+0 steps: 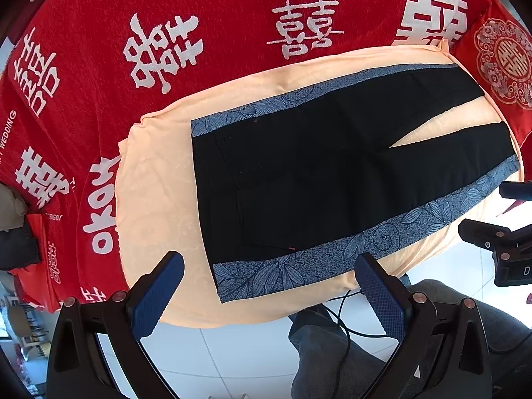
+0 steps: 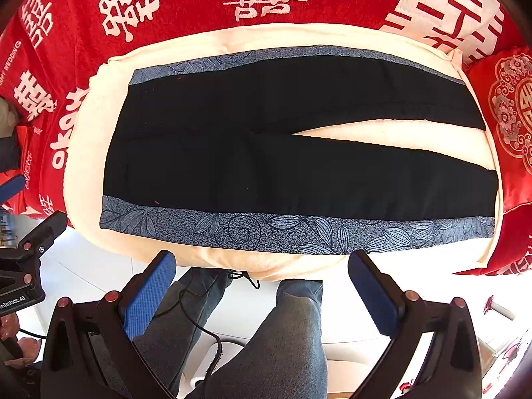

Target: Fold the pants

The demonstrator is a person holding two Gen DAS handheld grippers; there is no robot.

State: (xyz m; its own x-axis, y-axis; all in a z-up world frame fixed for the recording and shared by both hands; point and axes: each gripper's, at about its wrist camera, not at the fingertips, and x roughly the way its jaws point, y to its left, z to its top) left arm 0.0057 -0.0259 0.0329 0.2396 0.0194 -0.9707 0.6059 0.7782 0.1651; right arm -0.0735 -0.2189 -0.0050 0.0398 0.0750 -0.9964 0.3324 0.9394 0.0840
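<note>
Cream cloth [image 2: 86, 153] under flat black pants [image 2: 266, 153]; left tool [image 1: 269, 286] and right tool [image 2: 262, 282] wide open, empty

Home bedroom: bed under red wedding blanket [image 1: 99, 66], matching cushion [image 2: 512, 116].

Pants [image 2: 282, 153] flat on cloth [image 2: 89, 153], waist left, legs right.

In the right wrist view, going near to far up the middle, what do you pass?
Person's blue-jeaned legs → cream cushion's front edge → black pants' blue leaf-print side stripe → black pants → red blanket with white characters.
</note>
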